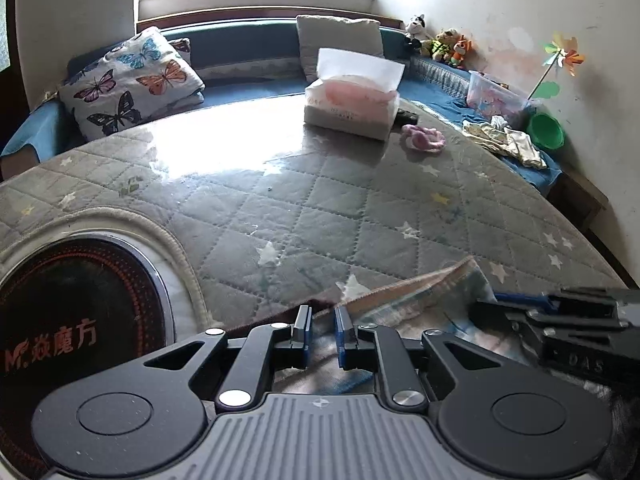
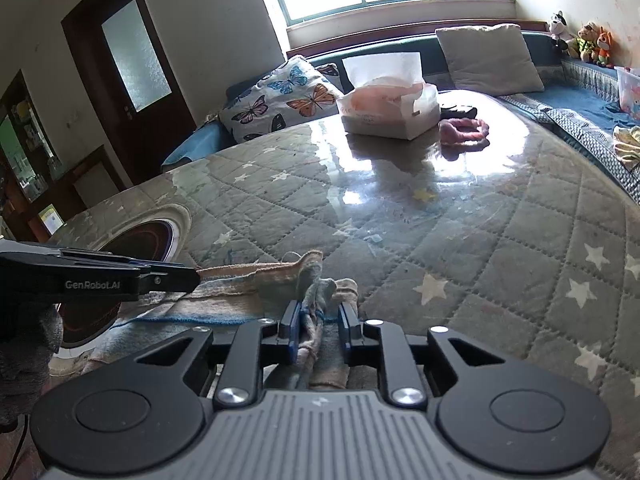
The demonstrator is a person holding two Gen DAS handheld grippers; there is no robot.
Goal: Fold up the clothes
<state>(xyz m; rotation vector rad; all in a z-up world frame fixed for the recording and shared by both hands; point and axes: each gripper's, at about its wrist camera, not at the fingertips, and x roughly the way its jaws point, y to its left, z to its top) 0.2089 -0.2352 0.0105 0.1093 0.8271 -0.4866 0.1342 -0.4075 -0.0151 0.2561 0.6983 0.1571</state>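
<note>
Two sets of fingers are low over the garment (image 2: 248, 280) at the near edge of the surface (image 1: 360, 200). My right gripper (image 2: 319, 322) stands part open, with a bunched, twisted corner of cloth lying between its fingers; I cannot tell that they pinch it. My left gripper (image 1: 322, 330) is also slightly parted, straddling the pinkish hem, nothing clamped that I can see. The garment lies rumpled, partly over the round cooker plate (image 1: 80, 312) set into the surface. To fold well, I judge both grips should close on single, matching edge points, not on a wad, and lift evenly. Farther off, the tissue box (image 1: 352, 100) and pink scrunchie (image 1: 423, 138) sit well clear.
</note>
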